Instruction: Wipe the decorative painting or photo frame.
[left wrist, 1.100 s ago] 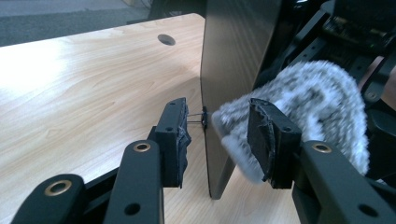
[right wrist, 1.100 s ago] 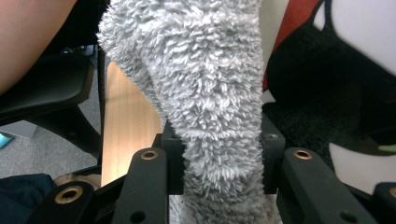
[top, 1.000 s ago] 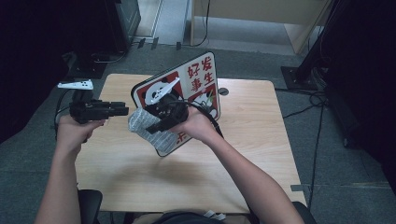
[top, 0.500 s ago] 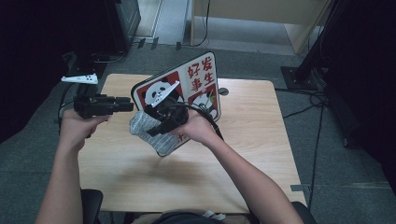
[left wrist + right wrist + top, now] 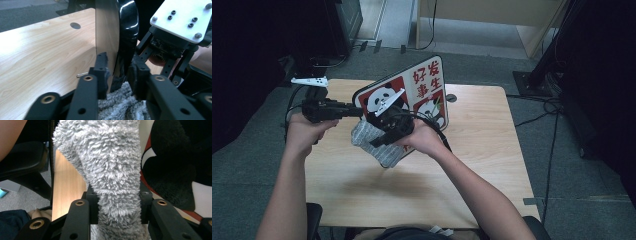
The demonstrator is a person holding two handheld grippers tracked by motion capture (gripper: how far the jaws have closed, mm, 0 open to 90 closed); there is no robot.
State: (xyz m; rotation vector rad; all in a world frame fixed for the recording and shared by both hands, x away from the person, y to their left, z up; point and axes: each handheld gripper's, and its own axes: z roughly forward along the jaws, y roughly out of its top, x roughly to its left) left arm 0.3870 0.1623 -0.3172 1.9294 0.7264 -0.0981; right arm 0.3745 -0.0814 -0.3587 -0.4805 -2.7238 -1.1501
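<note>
The panda board is being held up off the wooden table, tilted, with its printed face turned toward the near side and upward. Its long axis is running from the near left — where a grey fluffy cloth is covering its lower end — up to the far right, where the red characters are sitting at the raised corner. The board is hanging over the left-middle of the table, between the two hands.

The left gripper is coming in from the left, lying roughly level and pointing right at the board's left edge. In the left gripper view its jaws are straddling the board's thin edge, which is running straight up between them; the jaws have just been closing, and they are standing close on either side of that glossy black rim with the fluffy cloth bunched just below. Whether the pads are already pressing on the edge I cannot tell.

The right gripper is reaching from the near right toward the board's lower end, its grey plate tilted up. In the right gripper view its jaws are pinching the fluffy cloth — the pile is squeezed between both pads, with the panda print just to the right.
</note>
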